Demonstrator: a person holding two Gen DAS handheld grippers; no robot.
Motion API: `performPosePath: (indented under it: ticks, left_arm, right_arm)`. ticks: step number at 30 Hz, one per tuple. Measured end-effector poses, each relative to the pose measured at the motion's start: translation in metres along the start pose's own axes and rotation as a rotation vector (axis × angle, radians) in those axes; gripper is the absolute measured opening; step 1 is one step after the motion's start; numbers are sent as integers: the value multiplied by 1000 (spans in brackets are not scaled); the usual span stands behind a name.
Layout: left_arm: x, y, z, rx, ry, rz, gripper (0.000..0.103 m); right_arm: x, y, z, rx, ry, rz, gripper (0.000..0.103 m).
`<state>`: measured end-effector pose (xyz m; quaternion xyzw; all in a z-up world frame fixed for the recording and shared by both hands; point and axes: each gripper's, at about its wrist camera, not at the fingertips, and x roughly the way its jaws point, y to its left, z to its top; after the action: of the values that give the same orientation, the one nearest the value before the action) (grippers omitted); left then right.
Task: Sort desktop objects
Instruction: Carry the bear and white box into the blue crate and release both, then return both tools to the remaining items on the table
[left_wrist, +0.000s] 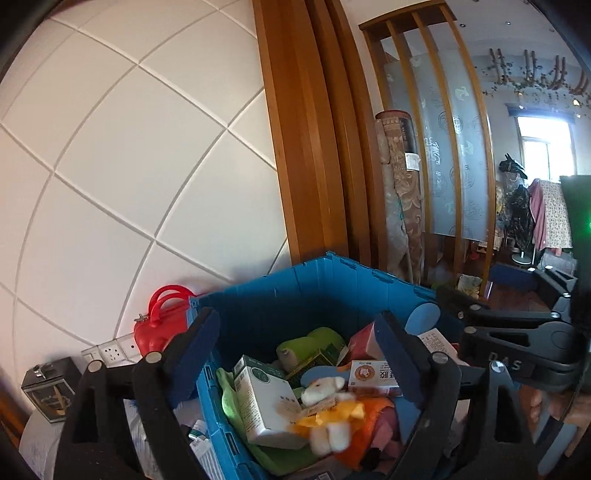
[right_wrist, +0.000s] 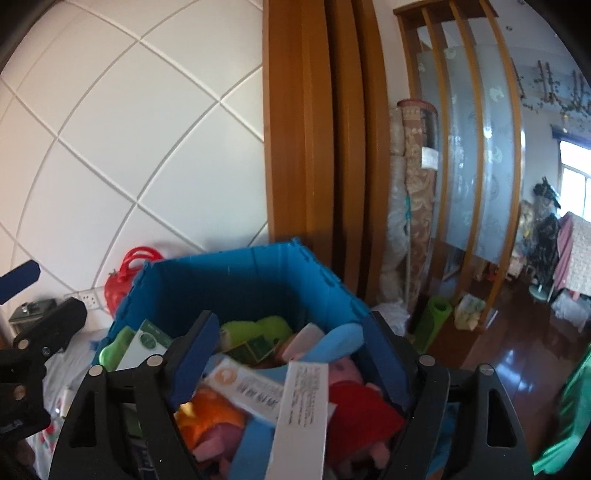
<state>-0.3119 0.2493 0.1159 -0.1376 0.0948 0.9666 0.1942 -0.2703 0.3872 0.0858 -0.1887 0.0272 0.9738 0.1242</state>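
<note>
— Grippers?
— Left gripper (left_wrist: 295, 354) jaws apart, nothing between the pads; right gripper (right_wrist: 288, 354) likewise spread, empty.

— And the sorted items?
— Lower centre of both views: a plush toy (left_wrist: 328, 410) lying loose among the clutter, a white-green carton (left_wrist: 264, 398), a long white box (right_wrist: 301, 417), all inside the blue crate (left_wrist: 332, 291). Behind it, left, a red case (left_wrist: 159, 325) beside the wall socket (left_wrist: 110, 350).

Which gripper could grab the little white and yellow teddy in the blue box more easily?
Probably the left gripper. Its jaws stand open with the small white and yellow plush toy lying between them in the blue plastic crate. The right gripper, also open, faces a long white cardboard box instead.
</note>
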Motion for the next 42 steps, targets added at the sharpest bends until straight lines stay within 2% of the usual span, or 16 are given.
performPosePath:
  ticks: [8, 20, 29, 34, 37, 39, 42]
  left_arm:
    - [1, 6, -10, -25, 25, 23, 86]
    - [-14, 11, -19, -40, 30, 47, 86]
    - [-37, 41, -36, -99, 20, 73, 86]
    - [-67, 85, -60, -138, -1, 133, 86]
    - [-91, 120, -87, -135, 10, 189, 86]
    - [-110, 149, -107, -131, 18, 251, 86]
    - [-140, 198, -139, -110, 49, 347, 86]
  right_arm:
    - [-25, -1, 10, -58, -129, -45, 89]
    - [-33, -2, 13, -47, -152, -8, 90]
    - [-40, 13, 7, -42, -133, 34, 92]
    - [-59, 35, -1, -25, -150, 114, 93]
    - [-75, 61, -11, -10, -161, 234, 93]
    - [-82, 82, -17, -15, -160, 293, 98]
    - [-92, 126, -27, -47, -143, 386, 98]
